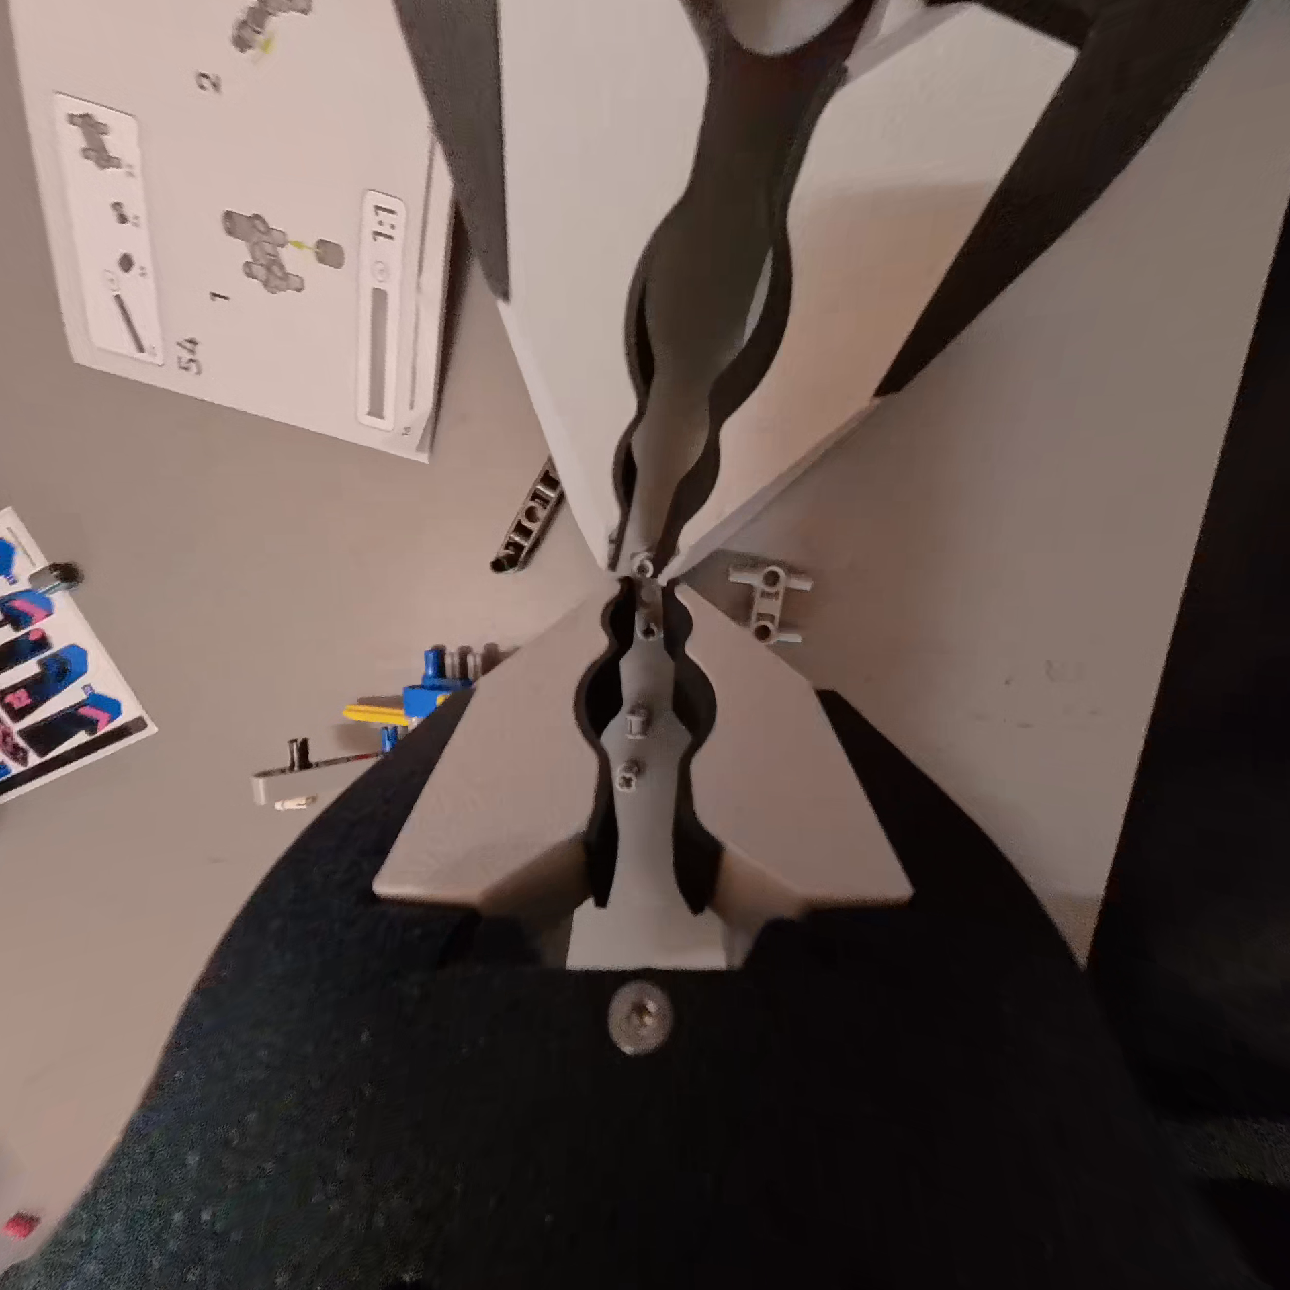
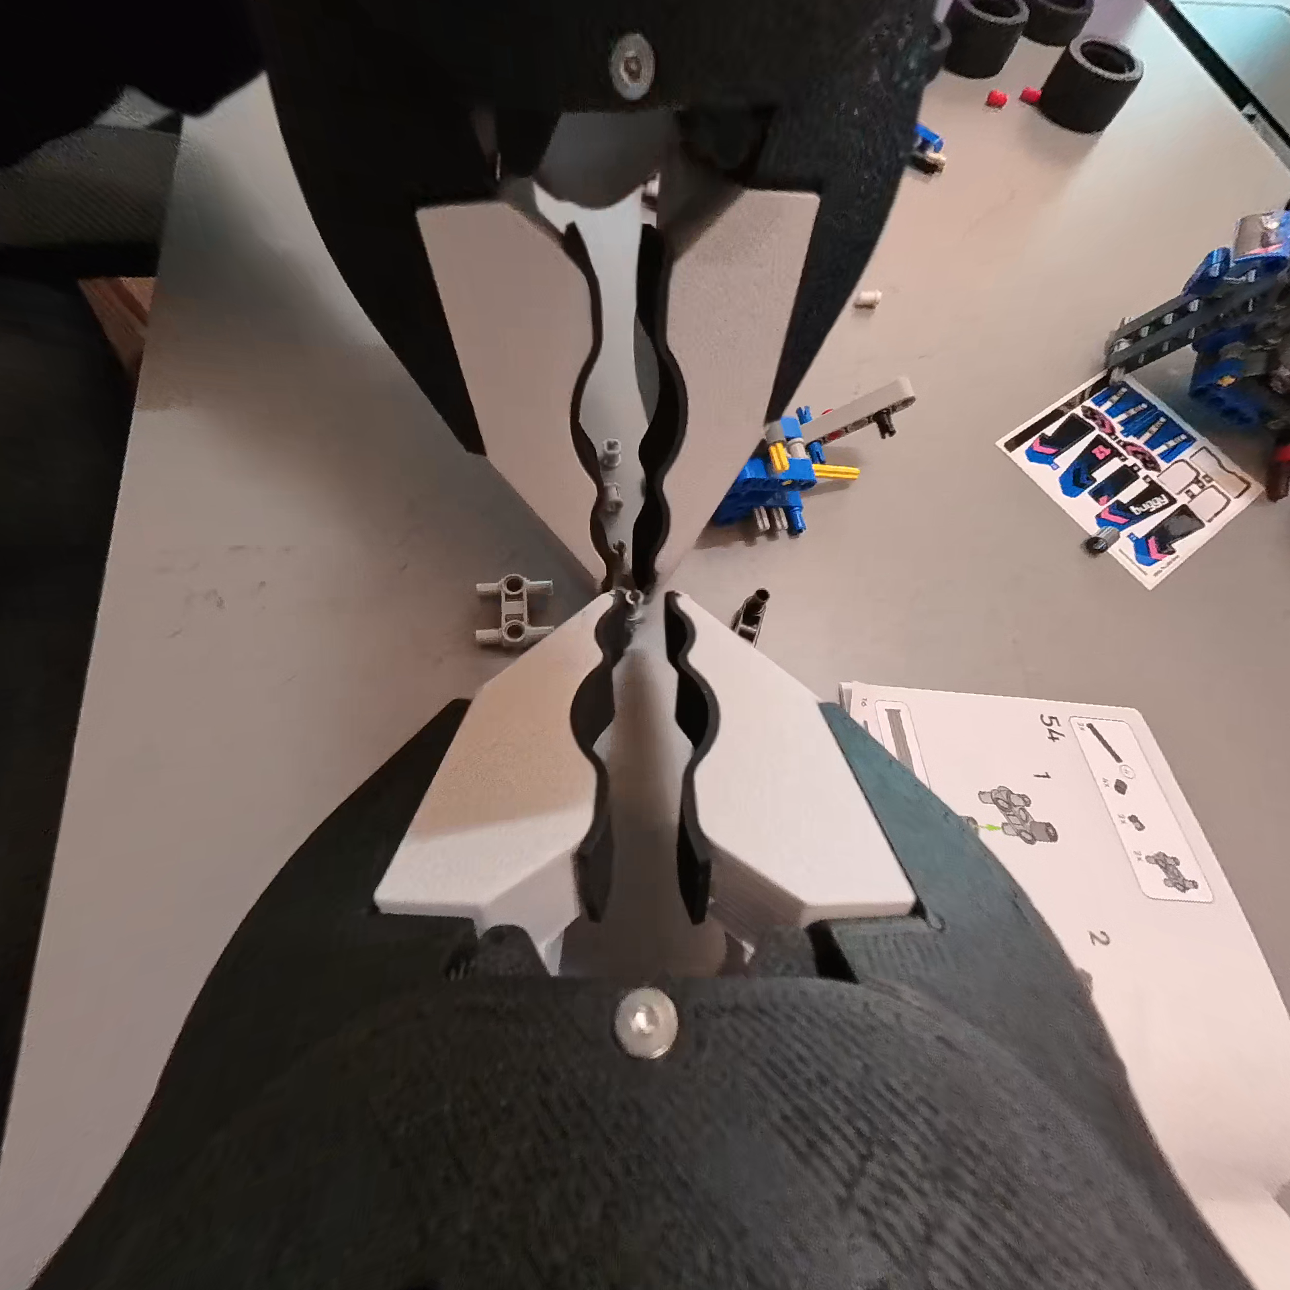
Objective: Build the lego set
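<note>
connector (image 1: 768, 602) lying on table (image 1: 244, 544) beside the tips | left gripper (image 1: 648, 606) pinching narrow on grey piece (image 1: 649, 614) | right gripper (image 2: 632, 606) nipping small pin (image 2: 634, 599), tip-to-tip above table | manual (image 2: 1089, 824) right

Fingers: pale grey wedges (image 1: 488, 789), wavy black pads inside.
Body: black textured shell.
Fastener: one silver screw (image 2: 646, 1024) centred.
</note>
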The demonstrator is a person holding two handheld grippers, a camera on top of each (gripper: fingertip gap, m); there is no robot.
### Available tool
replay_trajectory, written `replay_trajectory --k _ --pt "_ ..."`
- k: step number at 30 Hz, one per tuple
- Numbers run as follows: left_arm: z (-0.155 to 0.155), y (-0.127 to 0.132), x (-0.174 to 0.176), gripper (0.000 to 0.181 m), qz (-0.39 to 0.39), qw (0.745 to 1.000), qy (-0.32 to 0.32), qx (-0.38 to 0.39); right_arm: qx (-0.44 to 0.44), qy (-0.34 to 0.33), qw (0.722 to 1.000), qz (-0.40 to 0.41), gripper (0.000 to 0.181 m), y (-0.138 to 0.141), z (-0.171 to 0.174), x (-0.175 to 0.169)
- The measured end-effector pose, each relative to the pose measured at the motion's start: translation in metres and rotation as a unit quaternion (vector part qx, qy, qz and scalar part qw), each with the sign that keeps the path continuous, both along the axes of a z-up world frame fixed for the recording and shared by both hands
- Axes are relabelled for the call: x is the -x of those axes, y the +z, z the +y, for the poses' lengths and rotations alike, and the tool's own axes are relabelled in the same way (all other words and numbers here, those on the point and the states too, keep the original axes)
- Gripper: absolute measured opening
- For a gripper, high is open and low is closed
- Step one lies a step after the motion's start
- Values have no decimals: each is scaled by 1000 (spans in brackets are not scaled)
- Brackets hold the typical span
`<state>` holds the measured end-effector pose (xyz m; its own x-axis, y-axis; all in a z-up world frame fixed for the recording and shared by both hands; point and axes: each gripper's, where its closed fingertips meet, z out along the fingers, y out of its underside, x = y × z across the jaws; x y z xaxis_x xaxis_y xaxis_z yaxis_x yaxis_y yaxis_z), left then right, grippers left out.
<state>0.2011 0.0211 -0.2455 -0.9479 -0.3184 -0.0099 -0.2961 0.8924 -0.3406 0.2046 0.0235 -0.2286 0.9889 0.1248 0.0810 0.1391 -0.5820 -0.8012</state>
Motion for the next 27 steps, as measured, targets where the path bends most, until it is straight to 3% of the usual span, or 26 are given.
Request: replay_trajectory --k 1,5,7,9,13,18,22,27 --pt "-1 0 2 5 11 1000 -6 -7 2 -2 1000 -2 11 0 -2 0" --pt "-6 0 3 4 20 999 -19 -15 4 2 1000 -16 23 4 -13 -1" --pt "7 -4 -3 4 1 999 -12 -53 -33 -9 999 -7 25 14 -18 -6" --pt "8 -8 -4 4 0 999 -8 -44 -56 -17 998 21 22 19 -24 -9" --pt "9 -6 -8 4 -26 999 -3 -43 -18 -21 1000 10 19 4 -29 -12" --pt "19 14 3 4 -24 999 25 5 27 -19 999 -27 16 -7 -26 -10" --pt "60 16 24 4 -14 996 82 21 3 3 999 -39 14 2 -13 3" --pt "89 7 49 4 -3 984 153 93 -14 21 999 -44 15 7 32 42"
